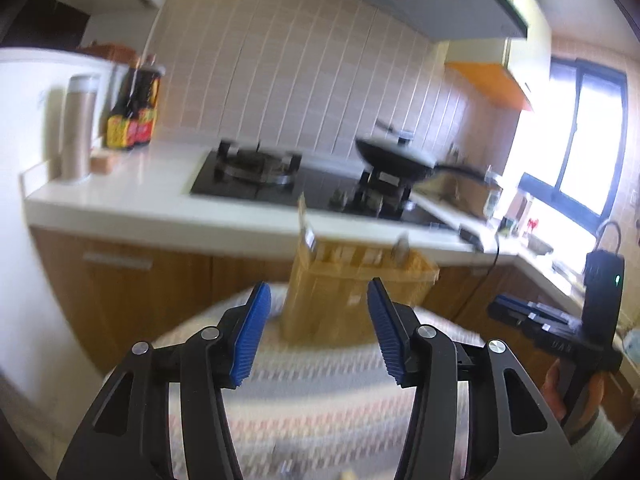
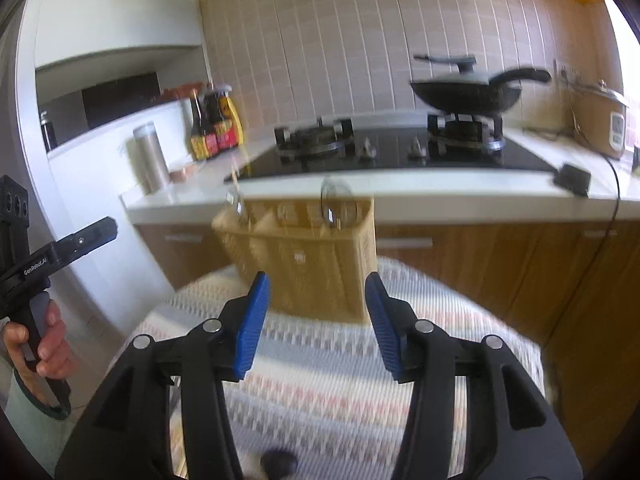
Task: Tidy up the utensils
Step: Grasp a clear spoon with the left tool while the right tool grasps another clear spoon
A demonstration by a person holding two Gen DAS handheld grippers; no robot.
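Note:
A tan compartmented utensil holder (image 1: 352, 296) stands at the far side of a table with a patterned cloth (image 1: 320, 400); it also shows in the right wrist view (image 2: 308, 264). Utensil ends stick up from it, blurred: a thin handle (image 1: 306, 228) and a spoon-like end (image 1: 402, 246); a whisk-like wire shape (image 2: 338, 204) shows too. My left gripper (image 1: 318, 332) is open and empty, short of the holder. My right gripper (image 2: 316, 324) is open and empty, also short of it. A dark object (image 2: 280, 462) lies on the cloth below the right gripper.
Behind the table runs a white counter (image 1: 132, 196) with a black gas hob (image 2: 380, 152), a wok (image 2: 468, 94), sauce bottles (image 1: 132, 116) and a steel flask (image 1: 78, 128). A rice cooker (image 2: 600, 120) stands right. Each gripper shows at the other view's edge (image 1: 576, 320) (image 2: 60, 248).

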